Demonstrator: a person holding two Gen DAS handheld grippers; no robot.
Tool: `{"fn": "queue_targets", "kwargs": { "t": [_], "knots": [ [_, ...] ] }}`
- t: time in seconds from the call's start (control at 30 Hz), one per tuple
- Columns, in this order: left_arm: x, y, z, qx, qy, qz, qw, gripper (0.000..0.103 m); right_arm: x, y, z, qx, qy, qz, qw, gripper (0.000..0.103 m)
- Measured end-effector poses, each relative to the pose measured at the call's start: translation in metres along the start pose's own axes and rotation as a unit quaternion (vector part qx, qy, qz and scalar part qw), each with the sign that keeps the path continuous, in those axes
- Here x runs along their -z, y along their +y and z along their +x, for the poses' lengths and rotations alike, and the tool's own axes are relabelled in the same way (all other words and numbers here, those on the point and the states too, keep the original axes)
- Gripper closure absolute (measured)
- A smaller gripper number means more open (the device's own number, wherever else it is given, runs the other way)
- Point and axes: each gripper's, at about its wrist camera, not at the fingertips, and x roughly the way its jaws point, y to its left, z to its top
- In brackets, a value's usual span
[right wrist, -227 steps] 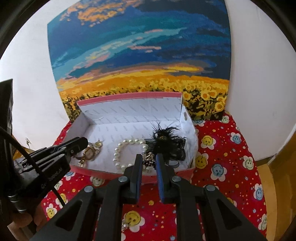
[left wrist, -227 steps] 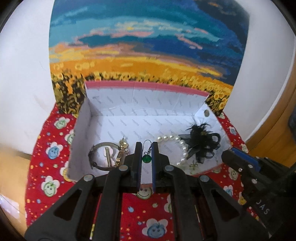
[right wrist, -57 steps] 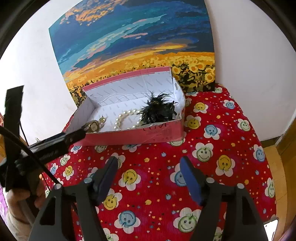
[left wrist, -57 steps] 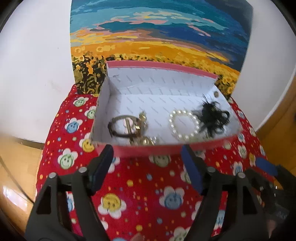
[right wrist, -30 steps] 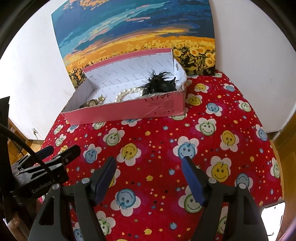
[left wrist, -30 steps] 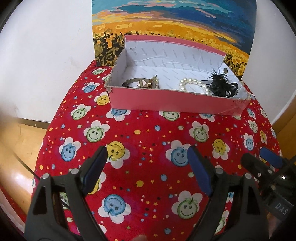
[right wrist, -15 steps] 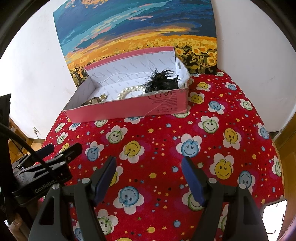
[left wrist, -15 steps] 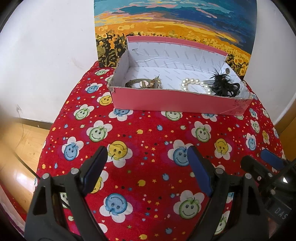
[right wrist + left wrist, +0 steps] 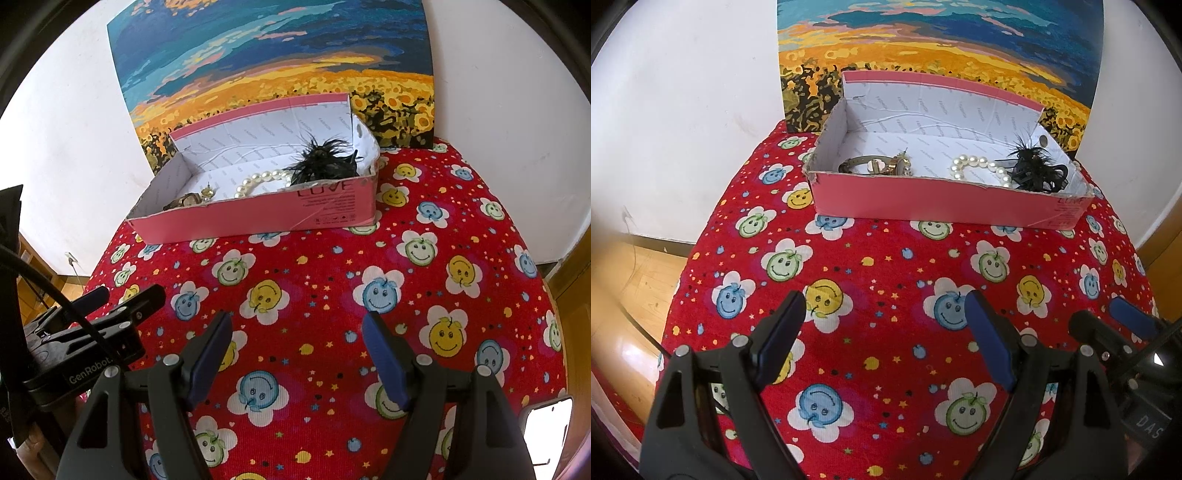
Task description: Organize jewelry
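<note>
A pink cardboard box (image 9: pixel 945 201) (image 9: pixel 258 214) with a white lining stands at the far side of the red smiley-flower cloth (image 9: pixel 886 266) (image 9: pixel 314 295). Inside it lie a gold watch (image 9: pixel 875 166) (image 9: pixel 184 201) at the left, a pearl bracelet (image 9: pixel 979 168) (image 9: pixel 258 182) in the middle and a black feather piece (image 9: pixel 1034 171) (image 9: pixel 325 162) at the right. My left gripper (image 9: pixel 884 317) hovers open over the cloth, well short of the box, with nothing between its fingers. My right gripper (image 9: pixel 297 332) is likewise open and empty, near the cloth's front.
A sunflower-field painting (image 9: pixel 938 51) (image 9: pixel 273 62) leans on the white wall behind the box. The cloth-covered surface is round, and wooden floor (image 9: pixel 624 280) lies beyond its left edge. A white phone-like object (image 9: pixel 546 432) sits at the front right edge.
Over the whole span both grippers let go of the small pieces in the box, opened and pulled back toward the front. In the last second nothing has moved.
</note>
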Motion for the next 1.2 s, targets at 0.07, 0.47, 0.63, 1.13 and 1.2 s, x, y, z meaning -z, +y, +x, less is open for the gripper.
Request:
{"fn": "queue_targets", "kwargs": {
  "t": [0.07,0.47,0.63,1.13,1.2],
  "knots": [
    [0.0000,-0.0008,-0.0004,0.006,0.000,0.001,1.0000,0.022,0.0003,0.0003,0.0001,0.000,0.000,-0.001,1.000,0.028],
    [-0.0006,-0.0005,-0.0002,0.006,0.000,0.002,1.0000,0.022,0.0001,0.0001,0.0007,0.000,0.000,0.000,1.000,0.028],
    [-0.0006,0.0009,-0.0005,0.006,0.000,0.002,1.0000,0.022,0.0002,0.0008,0.0005,0.001,0.000,0.000,1.000,0.028],
    [-0.0009,0.0026,-0.0004,0.005,-0.001,0.002,1.0000,0.022,0.0005,0.0019,0.0004,0.001,-0.001,0.001,1.000,0.028],
    [-0.0008,0.0030,-0.0004,0.005,-0.001,0.002,1.0000,0.022,0.0006,0.0020,0.0004,0.001,-0.001,0.001,1.000,0.028]
  ]
}}
